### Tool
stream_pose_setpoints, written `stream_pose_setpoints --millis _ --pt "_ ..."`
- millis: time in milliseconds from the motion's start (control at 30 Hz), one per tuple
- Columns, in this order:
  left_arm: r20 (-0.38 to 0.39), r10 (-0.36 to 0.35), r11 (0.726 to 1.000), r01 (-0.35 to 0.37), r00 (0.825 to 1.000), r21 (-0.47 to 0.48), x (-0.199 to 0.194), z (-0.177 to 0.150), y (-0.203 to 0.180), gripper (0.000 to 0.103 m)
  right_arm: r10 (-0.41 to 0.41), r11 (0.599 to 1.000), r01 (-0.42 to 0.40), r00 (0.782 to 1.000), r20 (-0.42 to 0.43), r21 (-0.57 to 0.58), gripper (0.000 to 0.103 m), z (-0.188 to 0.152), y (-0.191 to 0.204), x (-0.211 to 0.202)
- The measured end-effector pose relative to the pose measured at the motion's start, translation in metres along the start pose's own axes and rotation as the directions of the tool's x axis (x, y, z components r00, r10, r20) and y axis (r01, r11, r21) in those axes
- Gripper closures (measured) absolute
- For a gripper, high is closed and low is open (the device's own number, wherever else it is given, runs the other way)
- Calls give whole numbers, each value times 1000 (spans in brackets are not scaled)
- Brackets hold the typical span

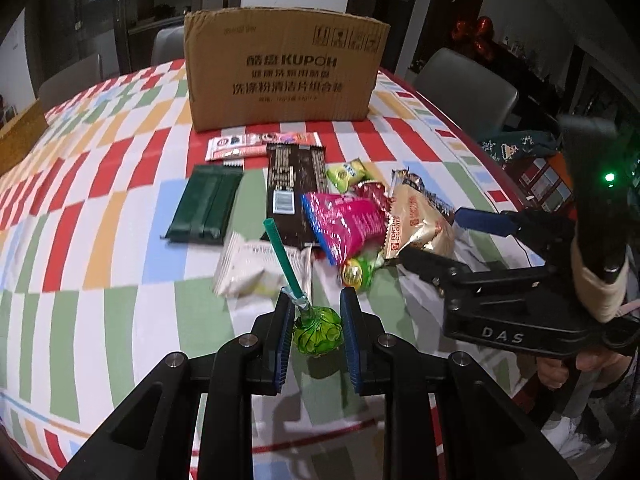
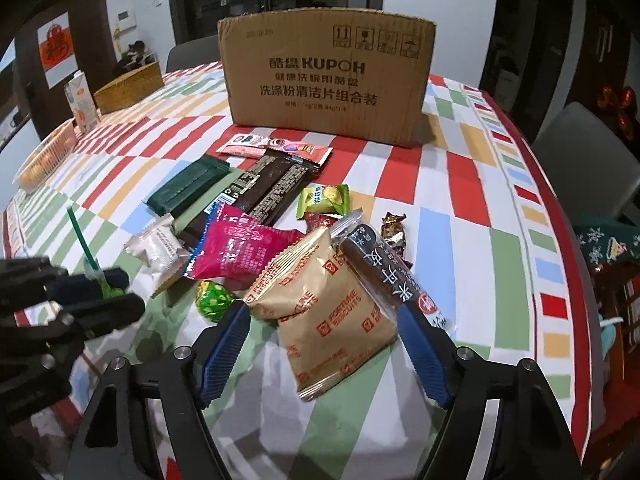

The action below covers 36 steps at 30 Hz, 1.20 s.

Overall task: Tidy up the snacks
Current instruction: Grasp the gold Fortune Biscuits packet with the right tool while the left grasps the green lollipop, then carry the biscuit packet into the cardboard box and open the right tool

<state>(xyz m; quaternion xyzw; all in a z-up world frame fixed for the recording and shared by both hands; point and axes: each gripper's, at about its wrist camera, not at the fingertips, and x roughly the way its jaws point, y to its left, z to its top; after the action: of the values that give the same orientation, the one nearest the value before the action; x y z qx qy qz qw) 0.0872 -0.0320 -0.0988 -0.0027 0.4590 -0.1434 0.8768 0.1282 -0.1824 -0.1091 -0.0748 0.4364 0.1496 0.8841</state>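
Snack packets lie in a heap on the checked tablecloth before a cardboard box (image 1: 286,70), which also shows in the right wrist view (image 2: 326,80). My left gripper (image 1: 317,320) has its jaws around a green lollipop (image 1: 318,330) with a teal stick; the pads sit close to the wrapper without clearly pressing it. In the right wrist view the left gripper (image 2: 102,288) shows at the left with the lollipop (image 2: 108,286). My right gripper (image 2: 324,316) is open, its jaws on either side of a tan Fortune Biscuits packet (image 2: 328,312). The right gripper (image 1: 440,240) also shows in the left wrist view.
The heap holds a pink packet (image 2: 240,254), a dark brown bar (image 2: 268,188), a green packet (image 2: 188,190), a white packet (image 2: 158,248), a dark roll (image 2: 384,268) and small candies (image 2: 214,300). A basket (image 2: 44,160) and carton (image 2: 82,102) stand far left. Chairs (image 1: 466,88) ring the table.
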Motion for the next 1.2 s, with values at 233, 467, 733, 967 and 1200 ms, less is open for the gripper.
stream_pose_setpoints --millis 233,467,733,967,1200 --pt "3 -11 1000 11 1000 -1 5 7 -2 79 44 999 -44 997 -56 -8 45 3 -4 15" --pt "37 -3 1000 3 999 -2 2 13 -1 79 79 996 -77 996 -50 35 57 4 -4 7" --pt "114 7 1000 -7 993 -1 -20 25 1 79 69 996 -70 997 25 46 57 14 -1 -20" --pt "219 30 999 -34 975 18 -46 48 2 79 53 998 -58 991 125 38 57 37 0 -46" --pt "329 41 998 -54 944 31 -72 86 8 79 34 999 -41 971 238 26 57 77 -2 -72"
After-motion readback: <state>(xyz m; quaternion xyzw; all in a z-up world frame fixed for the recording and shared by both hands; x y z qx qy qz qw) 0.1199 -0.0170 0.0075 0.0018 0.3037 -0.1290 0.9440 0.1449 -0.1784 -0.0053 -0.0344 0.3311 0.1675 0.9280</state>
